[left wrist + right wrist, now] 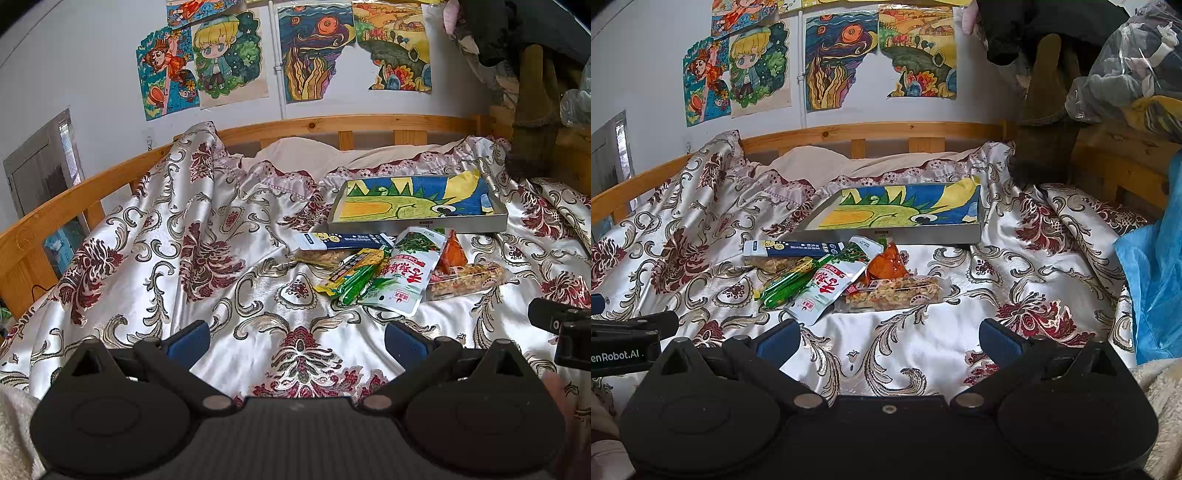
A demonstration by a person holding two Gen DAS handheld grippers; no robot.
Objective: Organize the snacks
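Here both tongs, left tongs and right tongs, gape empty; the heap of crinkly foil snack packets lies on the bed at centre frame, long axes slanting upper right, nearer the right.

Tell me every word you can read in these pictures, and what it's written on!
"enRobot.AI": cut off at the picture's edge, on the left gripper, seen from the right wrist camera.
"Ca": on the dark blue snack box.
Large red Chinese characters on the white and green pouch: too tilted to read surely.
Small print on the other packets: too small.
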